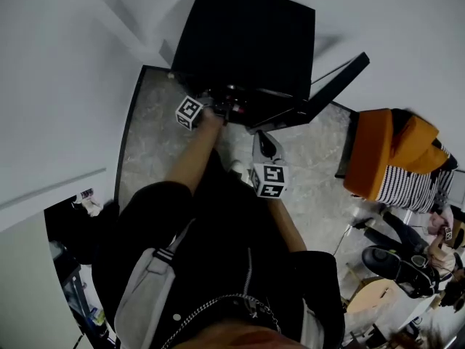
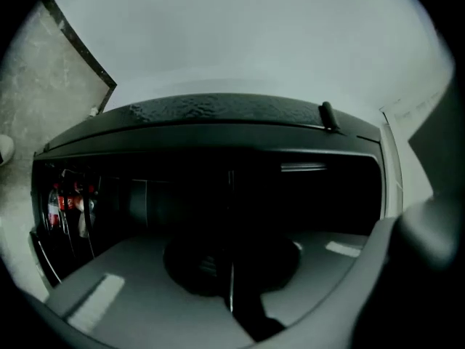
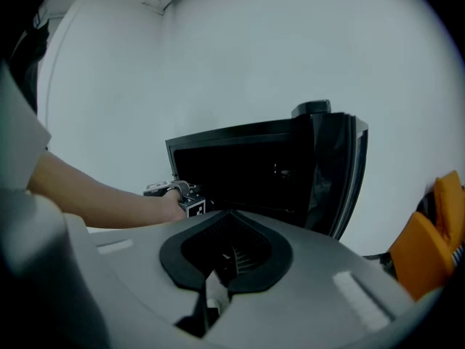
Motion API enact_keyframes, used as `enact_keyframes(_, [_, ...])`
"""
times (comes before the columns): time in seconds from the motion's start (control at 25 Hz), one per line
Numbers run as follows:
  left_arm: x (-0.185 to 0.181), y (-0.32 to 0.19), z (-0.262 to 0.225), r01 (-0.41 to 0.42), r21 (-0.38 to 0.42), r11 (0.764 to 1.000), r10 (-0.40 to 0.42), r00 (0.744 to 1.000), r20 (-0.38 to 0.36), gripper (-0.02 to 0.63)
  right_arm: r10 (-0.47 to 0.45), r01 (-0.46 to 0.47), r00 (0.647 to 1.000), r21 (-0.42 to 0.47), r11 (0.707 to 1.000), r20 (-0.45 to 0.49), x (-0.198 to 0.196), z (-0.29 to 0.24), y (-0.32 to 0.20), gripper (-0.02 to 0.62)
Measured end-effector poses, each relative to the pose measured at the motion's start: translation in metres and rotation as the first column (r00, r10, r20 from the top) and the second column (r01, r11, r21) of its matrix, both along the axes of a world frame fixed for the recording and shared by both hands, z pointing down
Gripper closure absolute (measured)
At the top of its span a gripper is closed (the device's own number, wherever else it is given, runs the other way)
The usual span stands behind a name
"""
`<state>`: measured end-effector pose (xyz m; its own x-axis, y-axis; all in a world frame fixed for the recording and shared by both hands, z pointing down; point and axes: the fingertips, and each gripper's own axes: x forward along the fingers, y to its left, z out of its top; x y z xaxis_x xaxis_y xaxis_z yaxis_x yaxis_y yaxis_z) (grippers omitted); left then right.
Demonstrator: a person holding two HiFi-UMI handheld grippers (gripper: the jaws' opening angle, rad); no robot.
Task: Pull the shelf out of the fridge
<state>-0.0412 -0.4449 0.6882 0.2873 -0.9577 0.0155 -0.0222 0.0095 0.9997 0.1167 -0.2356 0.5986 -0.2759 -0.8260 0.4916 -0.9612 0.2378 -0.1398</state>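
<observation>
Grey left gripper [image 2: 231, 282]: jaws together along a thin seam, nose right at the fridge's open mouth. Whether anything is pinched between them is lost in the dark.
Right gripper [image 3: 229, 224]: jaws closed on nothing. It is short of the fridge, nearer the person than the other gripper, and aimed at the opening.
Shelf: somewhere in the black cavity; I cannot pick it out.
Fridge [image 1: 247, 38]: small and black, standing on the floor against the white wall [image 1: 58, 64].
Door [image 1: 323, 93]: stands open on the right.
Inside, left side: red-labelled containers [image 2: 57, 201] behind wire rails, too dim to name.
Floor [image 1: 149, 144]: speckled grey stone.
Far right: an orange bulky object [image 1: 374, 151] with striped cloth [image 1: 410, 187] beside it.
</observation>
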Motion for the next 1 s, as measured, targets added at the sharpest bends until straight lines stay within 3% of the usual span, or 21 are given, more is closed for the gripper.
enact_keyframes(0.32, [-0.002,0.019,0.003,-0.048,-0.013,0.999,0.048,0.999,-0.010,0.583,-0.002,0.019,0.991,-0.125,0.992,0.136,-0.009,0.028,-0.016,0.592])
enact_keyframes(0.44, [-0.001,0.021,0.001,-0.074,-0.015,0.997,0.074,0.997,-0.001,0.583,0.087,-0.048,0.963,-0.153,0.987,0.256,0.000,0.035,-0.029,0.592])
enact_keyframes(0.56, [-0.002,0.025,0.001,-0.090,-0.017,0.996,0.090,0.996,-0.004,0.583,0.205,-0.153,0.913,-0.170,0.973,0.354,0.020,0.042,-0.041,0.592])
enact_keyframes(0.64, [-0.003,0.026,0.001,-0.097,-0.017,0.995,0.097,0.995,-0.013,0.583,0.275,-0.207,0.858,-0.198,0.958,0.434,0.032,0.051,-0.047,0.592])
enact_keyframes(0.8, [-0.003,0.026,0.003,-0.126,-0.022,0.992,0.125,0.992,-0.019,0.583,0.372,-0.261,0.704,-0.267,0.928,0.605,0.046,0.072,-0.058,0.589])
enact_keyframes(0.96, [-0.005,0.029,0.002,-0.154,-0.023,0.988,0.153,0.988,-0.027,0.583,0.423,-0.325,0.494,-0.290,0.900,0.760,0.057,0.083,-0.069,0.502])
enact_keyframes(1.0, [-0.004,0.030,0.001,-0.159,-0.025,0.987,0.158,0.987,-0.030,0.583,0.428,-0.338,0.459,-0.293,0.894,0.779,0.061,0.084,-0.072,0.493])
